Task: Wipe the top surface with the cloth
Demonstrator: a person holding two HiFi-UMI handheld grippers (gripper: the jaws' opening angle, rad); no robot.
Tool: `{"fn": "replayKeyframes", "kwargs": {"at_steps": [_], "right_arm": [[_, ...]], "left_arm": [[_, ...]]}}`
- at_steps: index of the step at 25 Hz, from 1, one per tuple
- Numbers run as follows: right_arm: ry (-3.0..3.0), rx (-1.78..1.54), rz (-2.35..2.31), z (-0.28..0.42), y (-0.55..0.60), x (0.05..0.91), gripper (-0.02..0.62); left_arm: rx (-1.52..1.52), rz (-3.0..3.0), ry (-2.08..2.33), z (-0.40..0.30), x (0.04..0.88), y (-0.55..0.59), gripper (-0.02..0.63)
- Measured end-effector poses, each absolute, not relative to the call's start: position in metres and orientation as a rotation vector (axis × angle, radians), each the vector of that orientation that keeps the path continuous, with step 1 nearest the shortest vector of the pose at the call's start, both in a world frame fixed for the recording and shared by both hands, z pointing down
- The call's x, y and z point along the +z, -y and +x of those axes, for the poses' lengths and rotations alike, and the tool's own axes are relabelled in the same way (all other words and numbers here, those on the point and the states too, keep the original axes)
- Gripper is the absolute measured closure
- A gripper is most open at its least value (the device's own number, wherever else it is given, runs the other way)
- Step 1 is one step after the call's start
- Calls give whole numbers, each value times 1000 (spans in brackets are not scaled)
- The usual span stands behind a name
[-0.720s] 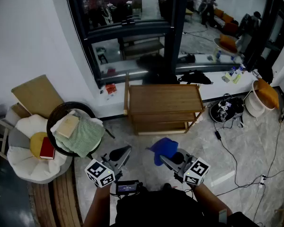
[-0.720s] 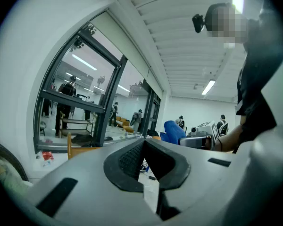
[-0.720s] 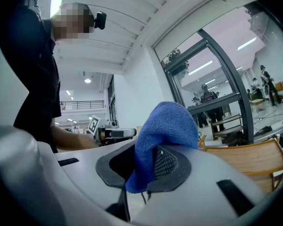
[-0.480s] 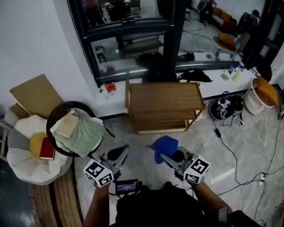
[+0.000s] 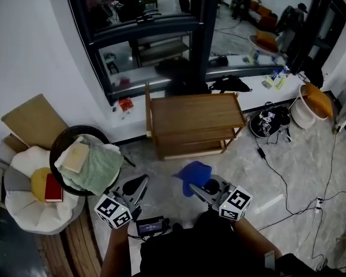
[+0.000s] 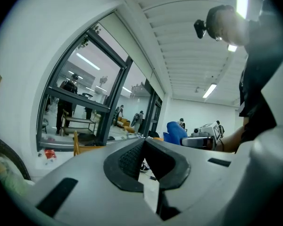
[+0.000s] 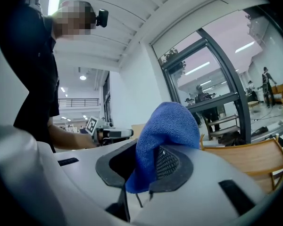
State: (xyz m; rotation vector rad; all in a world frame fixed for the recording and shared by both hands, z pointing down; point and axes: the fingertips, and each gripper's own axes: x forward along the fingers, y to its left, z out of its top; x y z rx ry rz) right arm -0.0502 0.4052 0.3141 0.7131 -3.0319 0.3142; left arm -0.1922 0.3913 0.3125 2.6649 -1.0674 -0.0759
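A low wooden shelf rack [image 5: 195, 111] stands on the marble floor against the window wall; its top board is bare. My right gripper [image 5: 196, 190] is held low in front of it, some way short of the rack, shut on a blue cloth [image 5: 195, 175]. In the right gripper view the blue cloth [image 7: 167, 131] bulges up from between the jaws of my right gripper [image 7: 148, 166], with the rack [image 7: 245, 157] beyond. My left gripper [image 5: 135, 184] hangs beside it. My left gripper [image 6: 144, 147] has its jaws pressed together on nothing.
Left of the rack a round dark basket [image 5: 57, 149] holds a green towel [image 5: 98, 169]. A white cushion [image 5: 17, 203] with a red book lies further left, cardboard [image 5: 32, 117] behind. Cables [image 5: 277, 172] and a black bundle [image 5: 268, 123] lie right of the rack.
The head view has shifted, so the rack and basket sit slightly lower and further left in frame. Both grippers keep their pose, the cloth still gripped.
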Motion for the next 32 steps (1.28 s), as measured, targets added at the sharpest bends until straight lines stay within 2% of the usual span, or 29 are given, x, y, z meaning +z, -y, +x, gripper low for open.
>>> {"fn": "replayKeyframes", "kwargs": {"at_steps": [10,23,32], "right_arm": [[3038,354,664,-27,-329,330,525],[3075,420,419,-18,-133,319,525],[3108,446,327,-24,-43,332,524]], "left_arm": [[10,2636,1101,-174,330,-309,600],[164,2519,1267,-169,322,-139,600],[94,2427,1355,-187,314,-66,600]]}}
